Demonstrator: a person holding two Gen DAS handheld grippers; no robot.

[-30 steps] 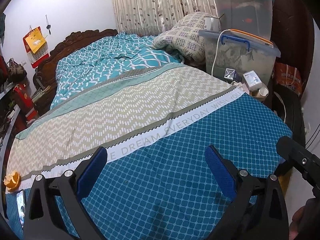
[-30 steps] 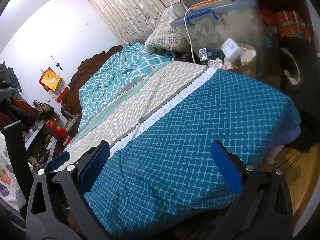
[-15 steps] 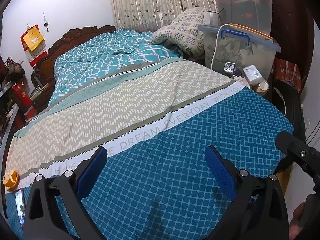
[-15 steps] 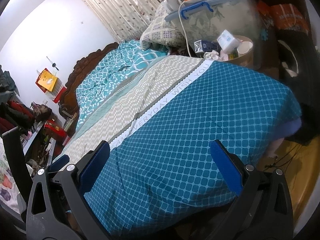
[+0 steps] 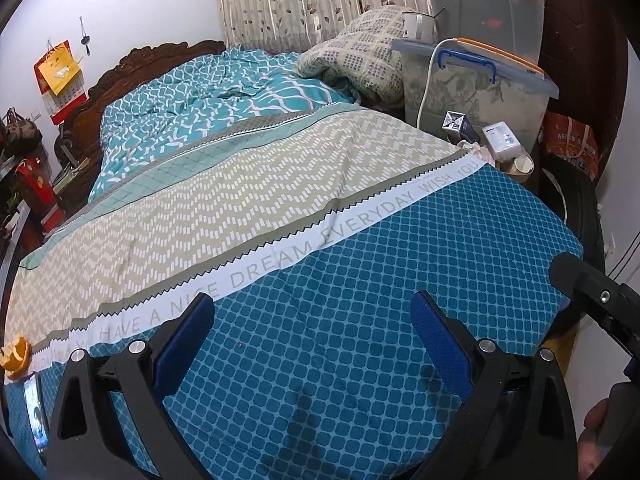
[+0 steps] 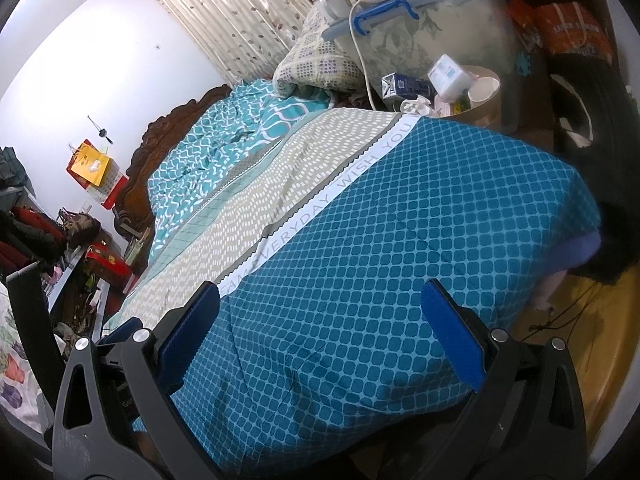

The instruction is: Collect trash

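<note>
An orange peel [image 5: 17, 354] lies on the bed's near left edge, beside a phone [image 5: 35, 412]. A round bin [image 6: 482, 100] stands at the bed's far right side, filled with a carton [image 6: 404, 86], a white box [image 6: 448, 76] and crumpled tissue [image 6: 418, 106]; it also shows in the left wrist view [image 5: 520, 168]. My left gripper [image 5: 312, 332] is open and empty over the blue foot of the bed. My right gripper [image 6: 320, 320] is open and empty over the same blue part, further right.
The bed [image 5: 280, 200] has a patterned cover, a rolled quilt [image 5: 360, 56] and a wooden headboard [image 5: 132, 68]. Clear storage boxes [image 5: 472, 92] stack at the far right with a white cable. A tyre [image 6: 592, 92] and wooden floor [image 6: 576, 340] lie right of the bed. Clutter fills the left side.
Both grippers have drifted a little; the views have tilted slightly. Both stay open and empty.
</note>
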